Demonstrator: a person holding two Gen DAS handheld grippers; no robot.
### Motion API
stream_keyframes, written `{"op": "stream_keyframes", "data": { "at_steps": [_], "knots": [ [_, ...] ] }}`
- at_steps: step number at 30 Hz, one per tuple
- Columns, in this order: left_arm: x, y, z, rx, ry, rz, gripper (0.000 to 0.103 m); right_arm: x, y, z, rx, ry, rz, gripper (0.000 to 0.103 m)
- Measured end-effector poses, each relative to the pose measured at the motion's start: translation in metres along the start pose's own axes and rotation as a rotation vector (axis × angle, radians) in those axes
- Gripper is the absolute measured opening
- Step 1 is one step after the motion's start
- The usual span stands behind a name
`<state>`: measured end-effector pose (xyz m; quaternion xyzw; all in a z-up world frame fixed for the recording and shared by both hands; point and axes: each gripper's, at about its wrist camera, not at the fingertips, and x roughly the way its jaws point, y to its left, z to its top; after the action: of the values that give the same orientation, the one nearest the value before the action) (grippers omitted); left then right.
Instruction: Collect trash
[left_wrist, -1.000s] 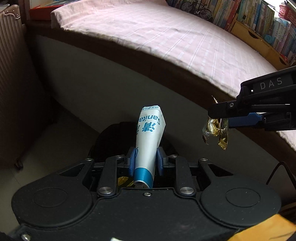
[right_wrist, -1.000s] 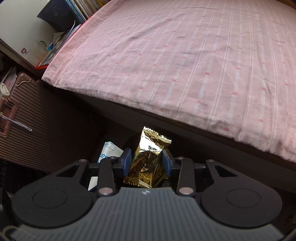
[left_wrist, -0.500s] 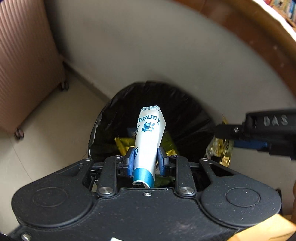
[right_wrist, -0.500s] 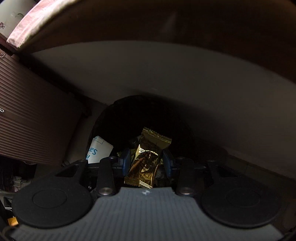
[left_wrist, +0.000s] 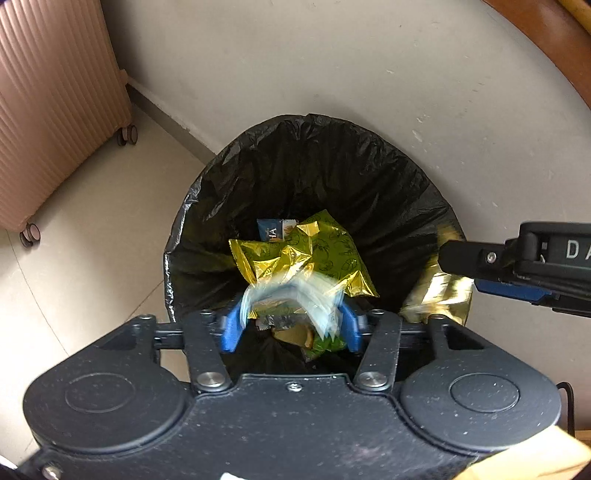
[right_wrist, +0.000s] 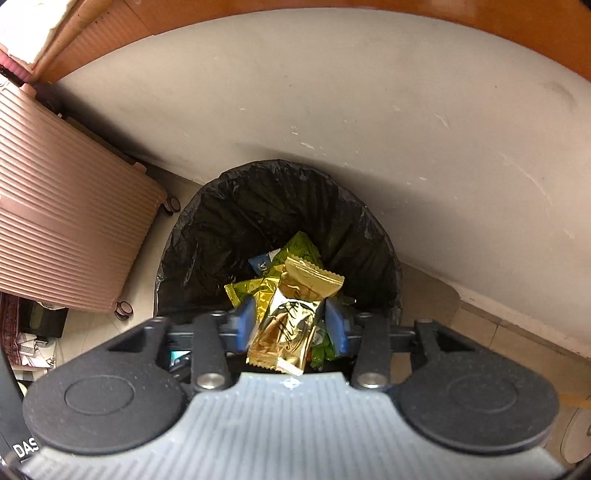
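Both grippers are hanging over the bin (left_wrist: 306, 173), pointing steeply down, and the step in hand is the drop. The left gripper (left_wrist: 290, 325) has just been opening — its jaws are standing apart, and the white packet (left_wrist: 295, 295) is showing as a pale blur between the blue pads (left_wrist: 231, 328), apparently slipping free into the bag. The right gripper (right_wrist: 291, 325) has likewise been opening; the gold wrapper (right_wrist: 291, 314) is sitting between its pads (right_wrist: 334, 325) with gaps on both sides, so it looks released, not pinched. Next, both hands are likely needing to lift clear and go for more trash. Farther down, green-gold wrappers (left_wrist: 295, 254) and a blue one (left_wrist: 271, 230) are lying in the bin. The packet's print is blurring beyond reading, and the bin's near rim is hiding behind the gripper bodies.
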<state>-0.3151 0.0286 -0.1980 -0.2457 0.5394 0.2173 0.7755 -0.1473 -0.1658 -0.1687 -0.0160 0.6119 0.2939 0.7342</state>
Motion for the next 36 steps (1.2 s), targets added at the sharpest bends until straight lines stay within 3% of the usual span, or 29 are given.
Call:
{"op": "stream_keyframes", "data": {
  "at_steps": [6, 8, 20, 29, 36],
  "knots": [
    [-0.004, 0.003, 0.002, -0.039, 0.017, -0.018, 0.072, -0.001, 0.0, -0.001, -0.003, -0.014, -0.003, 0.069],
    [-0.006, 0.004, 0.003, -0.064, 0.028, -0.02, 0.083, -0.004, 0.0, -0.001, 0.0, -0.021, -0.005, 0.071],
    [-0.012, -0.005, -0.003, -0.029, 0.041, -0.009, 0.084, -0.02, -0.001, -0.002, -0.027, -0.055, -0.018, 0.078],
    [-0.014, -0.012, -0.003, 0.026, 0.069, 0.084, 0.089, -0.025, -0.001, -0.003, -0.035, -0.074, -0.024, 0.08],
    [-0.015, -0.011, -0.003, 0.029, 0.066, 0.044, 0.089, -0.027, -0.002, -0.004, -0.036, -0.079, -0.031, 0.082]
  ]
}}
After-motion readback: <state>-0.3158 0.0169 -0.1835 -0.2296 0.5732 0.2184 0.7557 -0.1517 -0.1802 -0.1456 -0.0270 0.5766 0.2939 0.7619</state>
